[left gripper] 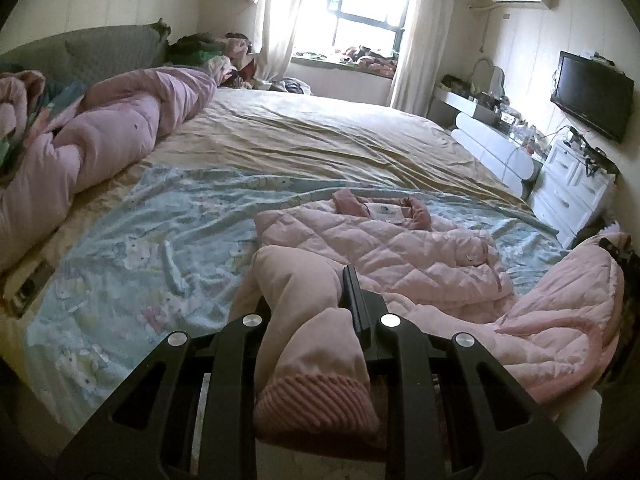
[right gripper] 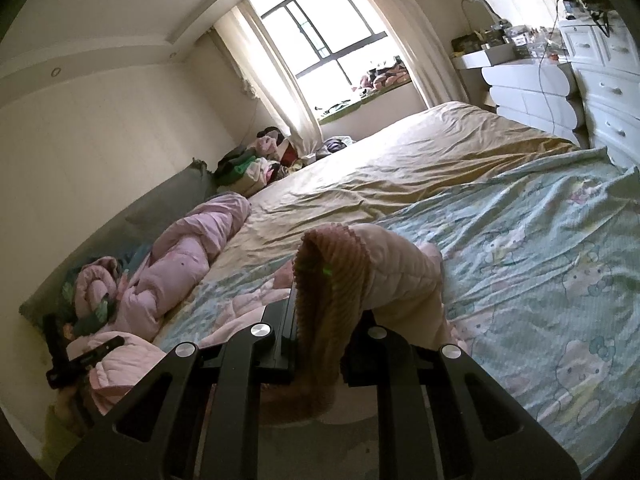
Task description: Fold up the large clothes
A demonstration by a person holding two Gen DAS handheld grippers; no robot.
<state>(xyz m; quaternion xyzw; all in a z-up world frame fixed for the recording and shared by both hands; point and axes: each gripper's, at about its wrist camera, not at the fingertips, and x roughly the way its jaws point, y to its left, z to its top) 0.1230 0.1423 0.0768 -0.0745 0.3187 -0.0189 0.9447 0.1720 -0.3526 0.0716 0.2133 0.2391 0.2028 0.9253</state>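
A pink quilted jacket [left gripper: 384, 248] lies spread on the patterned blue bed sheet [left gripper: 140, 240], collar toward the window. My left gripper [left gripper: 320, 300] is shut on one sleeve [left gripper: 296, 280], which is lifted off the bed. Its ribbed cuff [left gripper: 316, 404] hangs back over the gripper and hides the left finger. In the right wrist view my right gripper [right gripper: 320, 320] is shut on the other sleeve [right gripper: 400, 272], also raised, with the ribbed cuff [right gripper: 336, 280] draped between the fingers. More of the jacket [right gripper: 116, 360] bunches at the lower left.
A rumpled pink duvet [left gripper: 120, 128] runs along the bed's left side beside grey pillows [left gripper: 100, 48]. Beige sheet [left gripper: 320, 132] covers the far half of the bed. White drawers [left gripper: 568, 176] and a wall television [left gripper: 592, 92] stand to the right. Clothes pile [left gripper: 212, 52] near the window.
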